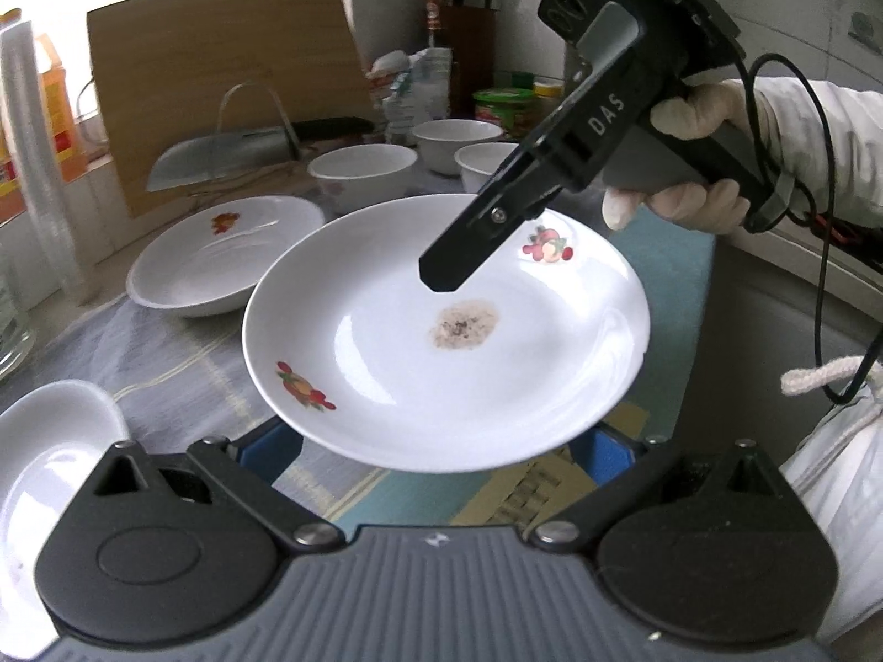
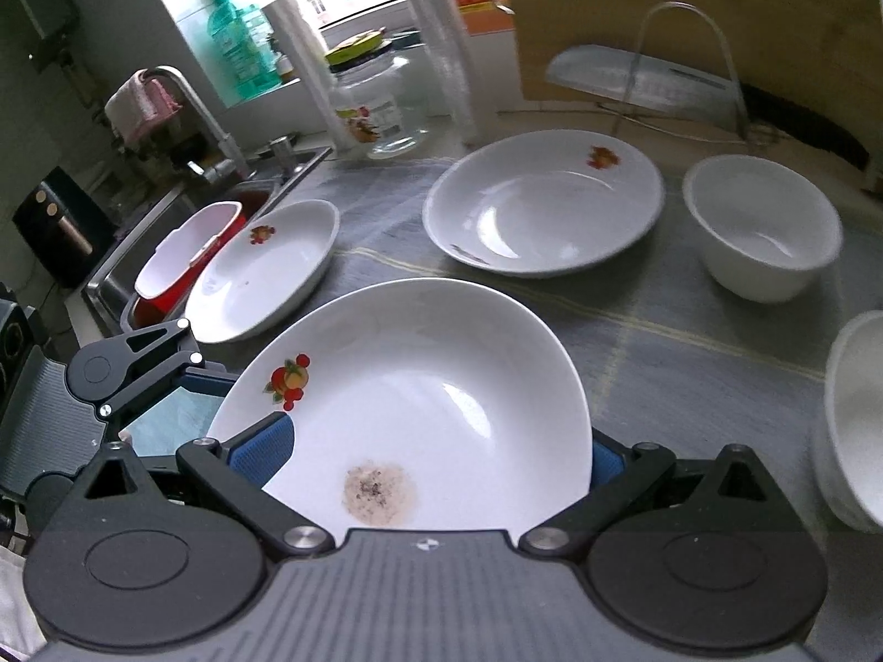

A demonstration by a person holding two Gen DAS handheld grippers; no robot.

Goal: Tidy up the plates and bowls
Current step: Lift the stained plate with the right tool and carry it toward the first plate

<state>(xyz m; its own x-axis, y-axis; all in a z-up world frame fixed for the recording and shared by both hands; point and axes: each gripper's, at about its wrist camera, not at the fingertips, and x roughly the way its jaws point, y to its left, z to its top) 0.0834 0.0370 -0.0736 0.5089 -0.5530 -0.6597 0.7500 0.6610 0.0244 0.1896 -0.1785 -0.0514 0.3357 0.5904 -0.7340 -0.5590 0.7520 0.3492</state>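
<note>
The grey checked cloth-covered surface (image 2: 690, 331) carries the crockery. Lifted above it, the stained white fruit-patterned plate (image 1: 441, 342) lies between both tools: the left tool (image 1: 436, 460) grips its near rim, while the right tool (image 1: 441, 276) hangs over its centre, its spread unclear. A transfer seems underway; the next move probably stacks it into the empty white plate (image 2: 543, 204) ahead, lowered level.

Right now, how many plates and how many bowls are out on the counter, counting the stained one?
plates: 3
bowls: 3
Total: 6
</note>
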